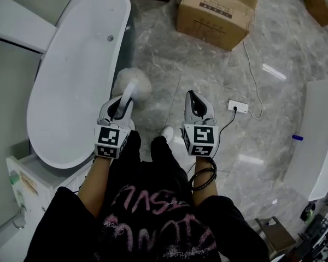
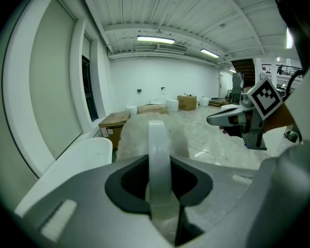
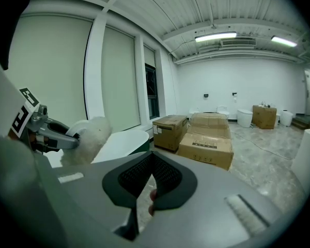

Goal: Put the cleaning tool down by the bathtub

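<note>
The cleaning tool is a white handle with a fluffy cream head. My left gripper is shut on the handle, and the fluffy head sticks out past the jaws, just right of the white bathtub. In the right gripper view the fluffy head shows at the left with the bathtub behind it. My right gripper is held beside the left one over the marble floor, shut with nothing between its jaws. Its tips meet in the right gripper view.
Cardboard boxes stand on the floor ahead, also seen in the right gripper view. A white power strip with a cable lies to the right. A white counter is at the far right, and a white cabinet at lower left.
</note>
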Available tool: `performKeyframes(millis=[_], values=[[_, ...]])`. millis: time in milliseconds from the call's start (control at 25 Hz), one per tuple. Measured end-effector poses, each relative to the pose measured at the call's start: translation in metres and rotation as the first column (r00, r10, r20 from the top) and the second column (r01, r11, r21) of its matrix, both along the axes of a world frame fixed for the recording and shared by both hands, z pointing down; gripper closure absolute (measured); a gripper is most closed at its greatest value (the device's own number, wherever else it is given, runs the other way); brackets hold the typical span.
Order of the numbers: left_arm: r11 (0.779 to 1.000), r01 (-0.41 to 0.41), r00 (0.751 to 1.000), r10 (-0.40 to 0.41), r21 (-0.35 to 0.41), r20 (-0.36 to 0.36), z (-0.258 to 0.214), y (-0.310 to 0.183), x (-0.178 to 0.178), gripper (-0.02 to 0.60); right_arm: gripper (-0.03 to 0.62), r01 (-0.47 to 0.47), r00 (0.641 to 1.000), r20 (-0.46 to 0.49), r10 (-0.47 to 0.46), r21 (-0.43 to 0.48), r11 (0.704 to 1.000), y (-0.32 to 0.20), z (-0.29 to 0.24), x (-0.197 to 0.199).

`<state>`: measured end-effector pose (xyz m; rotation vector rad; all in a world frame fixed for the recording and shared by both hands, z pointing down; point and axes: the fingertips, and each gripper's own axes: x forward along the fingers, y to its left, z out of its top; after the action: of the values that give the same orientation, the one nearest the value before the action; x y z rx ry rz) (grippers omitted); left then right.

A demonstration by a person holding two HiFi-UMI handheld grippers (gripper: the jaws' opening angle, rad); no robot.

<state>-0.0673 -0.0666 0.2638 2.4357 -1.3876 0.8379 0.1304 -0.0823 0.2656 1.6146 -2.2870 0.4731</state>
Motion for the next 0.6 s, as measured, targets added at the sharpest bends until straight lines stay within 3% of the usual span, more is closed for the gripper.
performKeyframes(millis=[600], values=[[0.995, -0.033, 0.999, 0.030, -0.091, -0.041, 0.050, -0.028, -0.008, 0.499, 0.569, -0.065, 0.997, -0.038, 0.063, -0.055, 0.996, -0.010, 0.038, -0.001]])
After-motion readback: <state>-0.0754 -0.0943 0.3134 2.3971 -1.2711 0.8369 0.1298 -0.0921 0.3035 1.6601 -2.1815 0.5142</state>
